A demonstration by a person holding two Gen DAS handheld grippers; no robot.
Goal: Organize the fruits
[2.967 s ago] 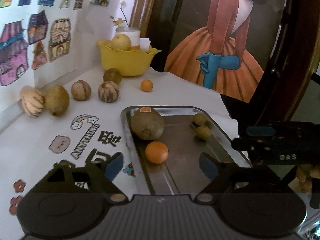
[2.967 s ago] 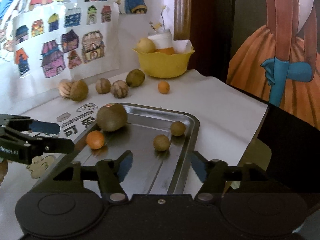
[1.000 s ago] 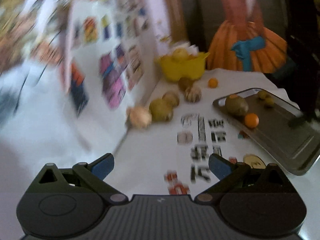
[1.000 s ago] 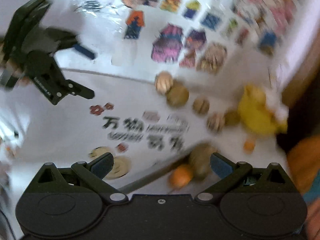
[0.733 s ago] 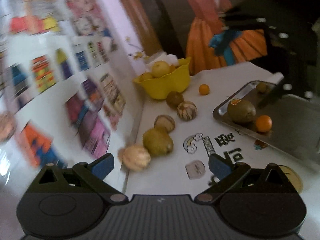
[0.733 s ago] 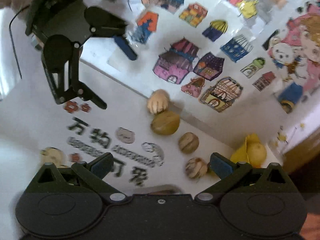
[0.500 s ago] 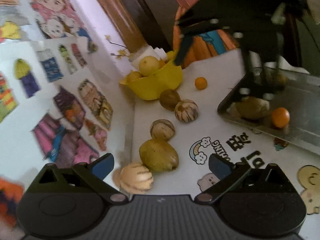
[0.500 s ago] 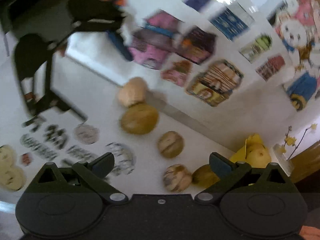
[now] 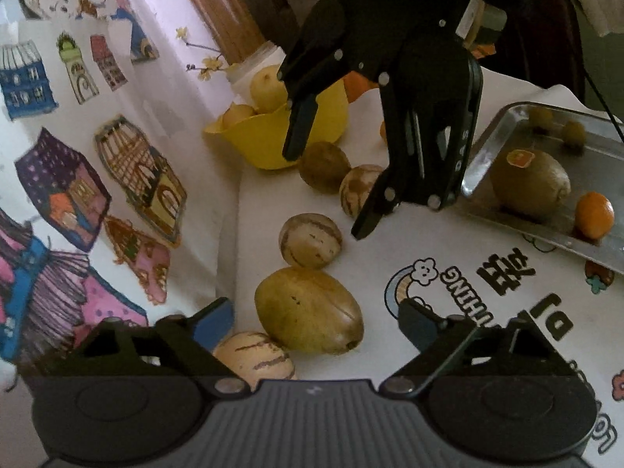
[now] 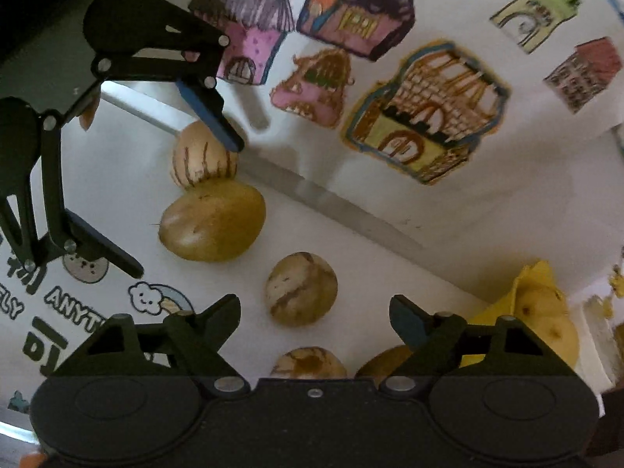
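Fruit is sitting in two containers and in a loose row along the wall. The yellow bowl (image 9: 269, 144) is holding pale yellow fruits (image 9: 267, 87) beside a white cup (image 9: 255, 64). The metal tray (image 9: 479, 163) is carrying a large brownish-green fruit with a sticker (image 9: 530, 183), an orange (image 9: 593, 214) and two small greenish fruits (image 9: 573, 132) at its far end.

On the white tabletop (image 9: 409, 257), a striped pale melon (image 9: 253, 358), an oval yellow-green fruit (image 9: 308, 310) and a round striped fruit (image 9: 310, 240) are lying in a line; the oval one's long axis is running roughly along the wall, stem end toward the tabletop's middle.

The left gripper (image 9: 316, 323) is hovering over the oval fruit, its jaws wide and just having been closing, not yet pressing anything. The right gripper (image 10: 314, 314) is framing the round striped fruit (image 10: 302, 288) the same way, its jaws also narrowing without contact.

Only the left wrist view is showing the tray; the right wrist view is showing the left gripper's (image 10: 179, 206) fingertips (image 10: 226, 132) either side of the melon (image 10: 202, 156) and the oval fruit (image 10: 212, 226).
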